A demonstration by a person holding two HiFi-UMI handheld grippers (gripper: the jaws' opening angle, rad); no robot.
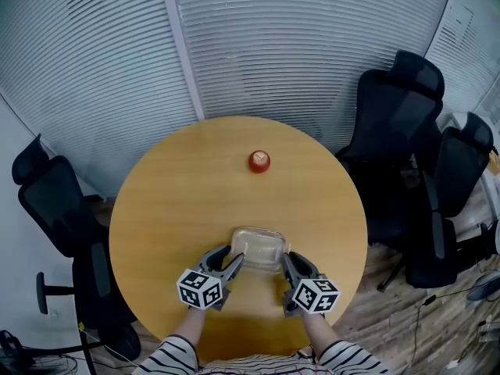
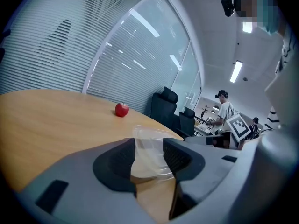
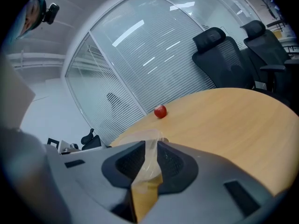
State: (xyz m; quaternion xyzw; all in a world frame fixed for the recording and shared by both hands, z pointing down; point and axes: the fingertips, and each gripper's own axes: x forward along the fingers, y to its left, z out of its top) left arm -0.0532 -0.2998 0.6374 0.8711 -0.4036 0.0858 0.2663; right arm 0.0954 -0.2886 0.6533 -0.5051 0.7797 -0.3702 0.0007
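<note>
Near the front edge of the tabletop, the clear plastic container is pinched from both sides: left tongs clamped on its left wall, right tongs almost closed on the thin right rim. An uneven pull could buckle the flimsy wall or let it slip out. Can't tell if it's lifted or resting. The red fruit lies well beyond it, apple or tomato unclear.

Round light-wood table surface on a brown wood-plank floor. Curved glass partition wall with white horizontal slat blinds, divided by a white upright post. One black high-backed office chair at left, a second black chair and a third black chair at right; long white ceiling strip light overhead.
</note>
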